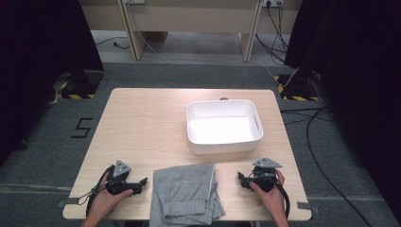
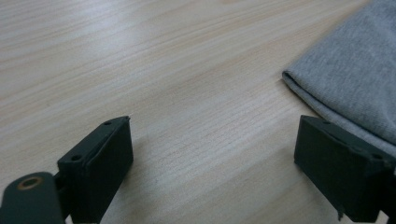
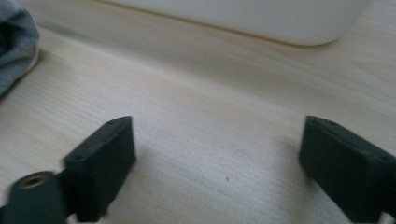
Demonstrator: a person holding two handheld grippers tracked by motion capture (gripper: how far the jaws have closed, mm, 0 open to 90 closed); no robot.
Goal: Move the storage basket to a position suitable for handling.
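A folded grey garment (image 1: 187,191) lies at the table's near edge, between my two grippers, and hangs a little over it. My left gripper (image 1: 142,182) rests low on the table just left of the garment, jaws open and empty; in the left gripper view (image 2: 212,163) the grey garment's edge (image 2: 345,79) lies by the right jaw. My right gripper (image 1: 242,179) sits to the garment's right, also open and empty, and in the right gripper view (image 3: 217,163) the garment (image 3: 16,44) lies at far left. A white bin (image 1: 223,125) stands empty behind them.
The light wooden table (image 1: 142,123) has bare room on its left half. The white bin's wall (image 3: 243,18) stands close ahead of the right gripper. Black curtains, cables and stands surround the table on a grey carpet.
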